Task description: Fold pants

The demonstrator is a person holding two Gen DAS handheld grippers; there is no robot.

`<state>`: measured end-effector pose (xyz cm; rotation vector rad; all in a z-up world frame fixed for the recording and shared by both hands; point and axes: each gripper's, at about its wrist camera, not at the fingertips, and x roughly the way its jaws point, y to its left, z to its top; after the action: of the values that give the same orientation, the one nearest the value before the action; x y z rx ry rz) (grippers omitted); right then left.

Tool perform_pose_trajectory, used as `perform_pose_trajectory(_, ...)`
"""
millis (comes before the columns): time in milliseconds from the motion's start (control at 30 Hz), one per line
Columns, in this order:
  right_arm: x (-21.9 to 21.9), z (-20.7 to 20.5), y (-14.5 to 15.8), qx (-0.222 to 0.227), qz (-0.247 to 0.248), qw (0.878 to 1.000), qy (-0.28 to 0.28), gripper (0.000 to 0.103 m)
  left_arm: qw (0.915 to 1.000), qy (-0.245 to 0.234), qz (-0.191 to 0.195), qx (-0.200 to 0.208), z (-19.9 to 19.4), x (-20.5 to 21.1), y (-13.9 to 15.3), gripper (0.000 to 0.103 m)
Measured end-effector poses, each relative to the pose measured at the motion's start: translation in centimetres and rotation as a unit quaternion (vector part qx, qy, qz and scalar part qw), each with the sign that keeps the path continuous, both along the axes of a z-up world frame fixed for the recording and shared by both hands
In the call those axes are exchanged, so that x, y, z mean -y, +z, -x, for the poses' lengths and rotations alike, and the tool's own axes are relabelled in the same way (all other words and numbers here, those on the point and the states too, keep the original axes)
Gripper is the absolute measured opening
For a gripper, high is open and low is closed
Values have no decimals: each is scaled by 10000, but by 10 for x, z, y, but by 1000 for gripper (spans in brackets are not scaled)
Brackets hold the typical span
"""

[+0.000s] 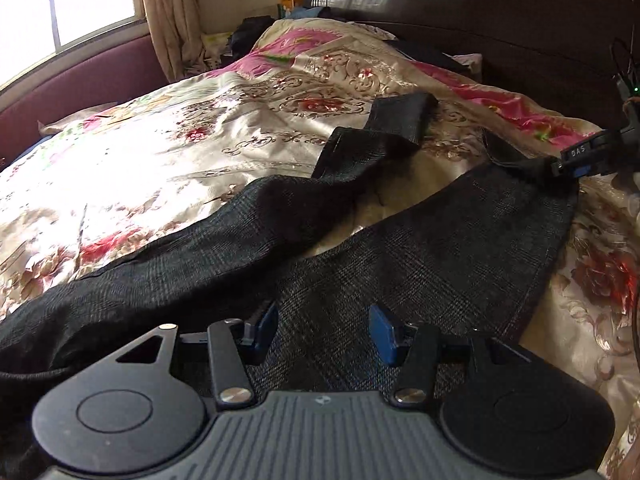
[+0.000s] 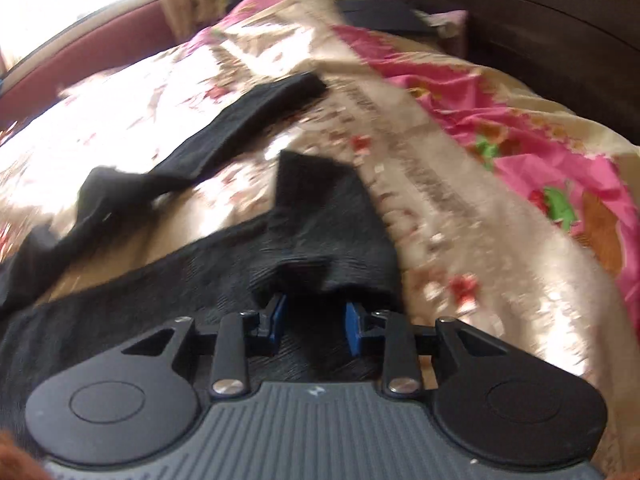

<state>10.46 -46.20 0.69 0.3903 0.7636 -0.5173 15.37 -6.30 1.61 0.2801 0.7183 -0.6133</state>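
Left wrist view: nearest the camera, the left gripper [image 1: 323,330] hovers low over dark plaid pants [image 1: 400,264], its blue-padded fingers [image 1: 382,334] spread apart with nothing between them. The pants lie spread on a bed [image 1: 160,152] covered by a shiny cream and pink floral quilt. Two legs fork away from the camera, the left one twisted and folded back at its end. At the far right, the right gripper [image 1: 570,162] meets the end of the other leg.

Right wrist view, blurred: the right gripper [image 2: 314,326] has its blue fingers [image 2: 353,330] set a little apart, with bunched black fabric of the pants [image 2: 320,216] draped over their tips; whether they pinch it I cannot tell. Farther off, a dark wooden headboard [image 1: 480,8], a beige curtain [image 1: 172,12] and a bright window [image 1: 60,0].
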Motion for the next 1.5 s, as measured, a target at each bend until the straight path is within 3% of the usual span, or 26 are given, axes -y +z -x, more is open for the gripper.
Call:
perform_pose_trajectory(67, 22, 18, 4, 400, -516, 9950, -757, 19, 9999, -6, 75, -70, -13, 5, 0, 65)
perform_pose_trajectory(133, 20, 32, 6, 379, -451, 9887, -1381, 23, 9999, 75, 71, -86, -21, 5, 0, 65)
perform_pose_trajectory(167, 17, 34, 7, 314, -279, 9872, -1540, 30, 9999, 133, 37, -93, -24, 3, 0, 65)
perform_pose_trajectory(267, 10, 37, 9, 357, -379, 9843, -1689, 31, 9992, 291, -70, -265, -34, -4, 1, 65)
perform_pose_trajectory(333, -1, 21, 14, 216, -316, 9900, -1359, 31, 9985, 399, -191, -311, -38, -10, 5, 65)
perform_pose_trajectory(467, -30, -36, 25, -8, -214, 9998, -42, 33, 9968, 619, -374, -339, -47, -20, 14, 65)
perform_pose_trajectory(600, -44, -102, 26, -299, -476, 9963, 651, 35, 9946, 793, -592, -302, -57, -27, 21, 65)
perform_pose_trajectory(733, -82, -150, 36, -521, -583, 9812, 1762, 36, 9938, 724, -837, -133, -70, -51, 30, 65)
perform_pose_trajectory(833, -138, -180, 45, -671, 19, 9559, 2859, 35, 9926, 728, -972, -9, -83, -83, 34, 65)
perform_pose_trajectory(967, -206, -217, 39, -1043, 263, 9076, 4058, 36, 9902, 769, -1168, -47, -116, -139, 33, 65)
perform_pose_trajectory(1067, -251, -236, 29, -1302, 583, 8578, 4938, 36, 9873, 735, -1405, -124, -140, -177, 29, 65)
perform_pose_trajectory(1133, -279, -249, 21, -1498, 843, 8173, 5499, 36, 9847, 815, -1529, -169, -157, -199, 25, 65)
perform_pose_trajectory(1267, -316, -276, 7, -1883, 938, 7473, 6303, 43, 9853, 806, -1316, -726, -189, -233, 11, 65)
perform_pose_trajectory(1367, -332, -291, -3, -2145, 1008, 7141, 6587, 43, 9845, 557, -1242, -1110, -204, -243, -5, 65)
perform_pose_trajectory(1500, -337, -308, -17, -2409, 789, 7068, 6604, 43, 9788, 360, -1396, -1454, -220, -254, -21, 66)
